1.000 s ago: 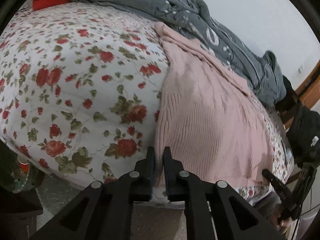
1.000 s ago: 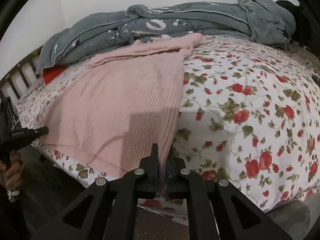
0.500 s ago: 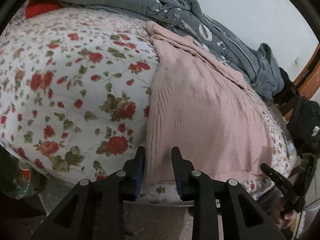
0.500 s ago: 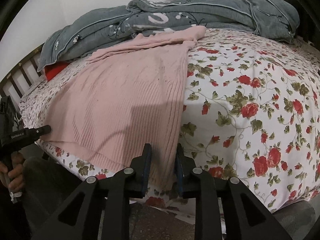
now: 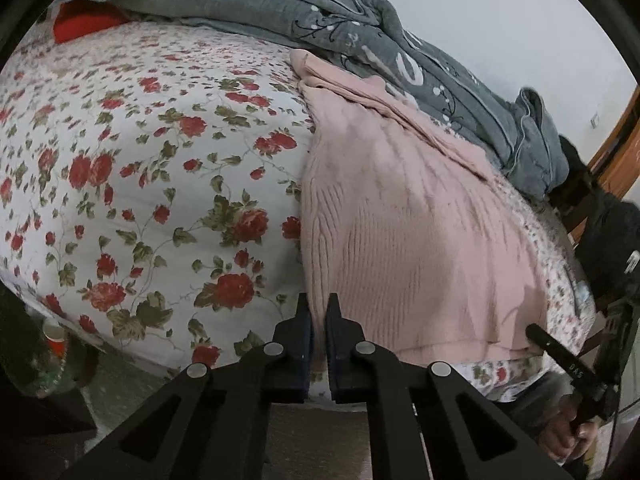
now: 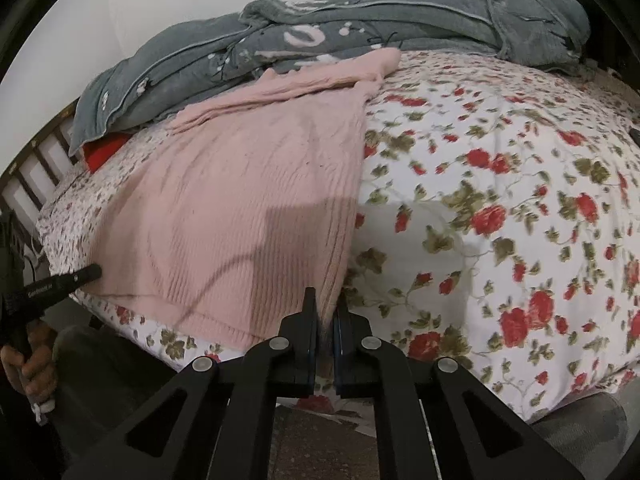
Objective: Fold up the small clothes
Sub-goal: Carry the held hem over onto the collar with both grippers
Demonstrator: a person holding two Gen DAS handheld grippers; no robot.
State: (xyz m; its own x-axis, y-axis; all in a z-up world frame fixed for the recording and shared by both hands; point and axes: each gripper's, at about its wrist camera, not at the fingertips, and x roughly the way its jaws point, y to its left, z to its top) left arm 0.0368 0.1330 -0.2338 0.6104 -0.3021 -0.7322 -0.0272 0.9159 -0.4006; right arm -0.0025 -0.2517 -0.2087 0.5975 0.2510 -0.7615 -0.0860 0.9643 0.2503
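Our left gripper (image 5: 318,312) clenched on the pink sweater's (image 5: 404,240) near hem corner, our right gripper (image 6: 327,310) pinching its other near corner, sweater spread flat on the floral bedspread (image 5: 140,168), grey blanket (image 5: 360,36) bunched beyond along the wall

Both tongs, parted half a second ago, have closed again: the left tongs (image 5: 318,312) now pinch the near left hem corner of the pink sweater (image 5: 400,232), and the right tongs (image 6: 326,308) pinch its near right hem corner.
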